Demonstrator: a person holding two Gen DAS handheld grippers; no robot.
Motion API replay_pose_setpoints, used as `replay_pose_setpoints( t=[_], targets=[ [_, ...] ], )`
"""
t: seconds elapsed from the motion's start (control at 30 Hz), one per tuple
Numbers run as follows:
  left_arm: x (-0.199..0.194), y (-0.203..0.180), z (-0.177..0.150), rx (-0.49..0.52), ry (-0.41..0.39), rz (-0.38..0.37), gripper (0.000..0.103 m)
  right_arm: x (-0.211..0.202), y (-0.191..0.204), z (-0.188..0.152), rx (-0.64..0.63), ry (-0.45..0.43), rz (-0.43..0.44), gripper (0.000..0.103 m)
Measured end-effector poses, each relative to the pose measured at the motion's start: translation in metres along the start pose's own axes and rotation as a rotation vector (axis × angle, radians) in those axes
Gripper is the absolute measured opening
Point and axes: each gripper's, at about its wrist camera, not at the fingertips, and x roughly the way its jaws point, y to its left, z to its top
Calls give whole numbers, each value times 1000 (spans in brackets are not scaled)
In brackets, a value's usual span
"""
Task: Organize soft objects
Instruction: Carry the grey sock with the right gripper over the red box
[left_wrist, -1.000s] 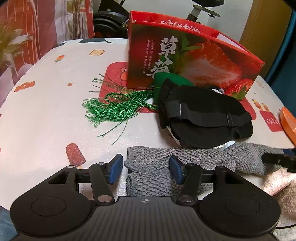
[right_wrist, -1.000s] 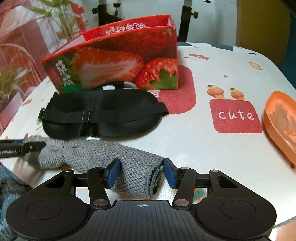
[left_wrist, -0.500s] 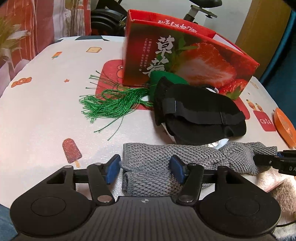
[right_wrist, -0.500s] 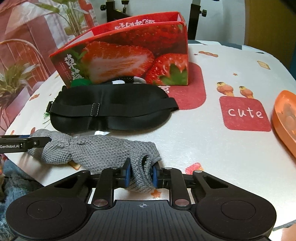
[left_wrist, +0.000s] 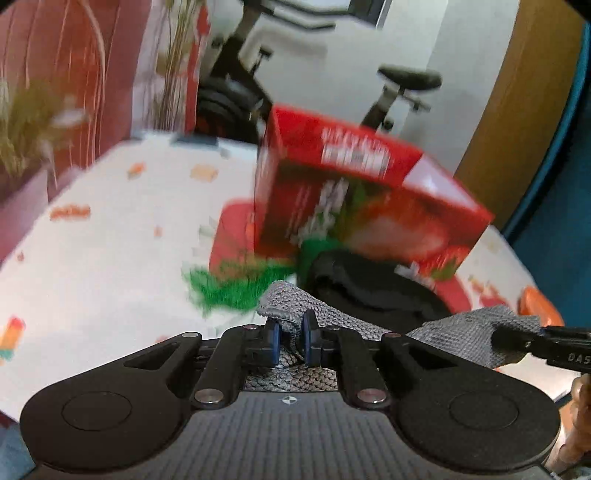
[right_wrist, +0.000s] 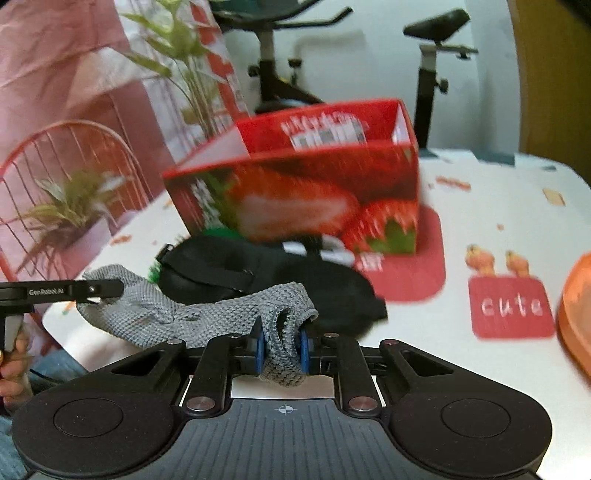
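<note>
A grey knitted cloth (left_wrist: 461, 332) hangs stretched between both grippers, lifted off the table. My left gripper (left_wrist: 291, 338) is shut on one bunched end. In the right wrist view my right gripper (right_wrist: 281, 345) has its jaws closing, blue pads pressing on the other folded end of the cloth (right_wrist: 207, 314). The left gripper (right_wrist: 74, 291) shows at that view's left edge, gripping the far end. Behind the cloth lie a black eye mask (right_wrist: 258, 273) and a green tassel (left_wrist: 236, 288). The open red strawberry box (right_wrist: 314, 192) stands behind them.
The table (left_wrist: 110, 240) has a white cloth with cartoon prints. An orange dish (right_wrist: 576, 314) sits at the right edge. An exercise bike (left_wrist: 402, 85), plants and a red wire chair (right_wrist: 74, 147) stand beyond the table. A hand (right_wrist: 14, 365) holds the left gripper's handle.
Both grippers went from open around the flat cloth's ends to shut on them. They then rose, lifting the cloth off the table, and both views tilted upward.
</note>
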Motion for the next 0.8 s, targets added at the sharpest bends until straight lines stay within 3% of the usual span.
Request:
replay_pose_setpoints(
  t=[0.23,0.4,0.6,0.8],
  targets=[
    [-34,-13,34,32,-154,-6,12,-15,2,41,1,-92,62,16],
    [-36,-14,51,2,-181,-25,12,-13,-5,67,24,-124,64,16],
    [-32,-19,72,28,-221,-11,13,-8,1,94,-44,-167,41,16],
    [-11,-35,123,69,-289,-11,13,7,-8,147,-100,-205,-24,15]
  ],
)
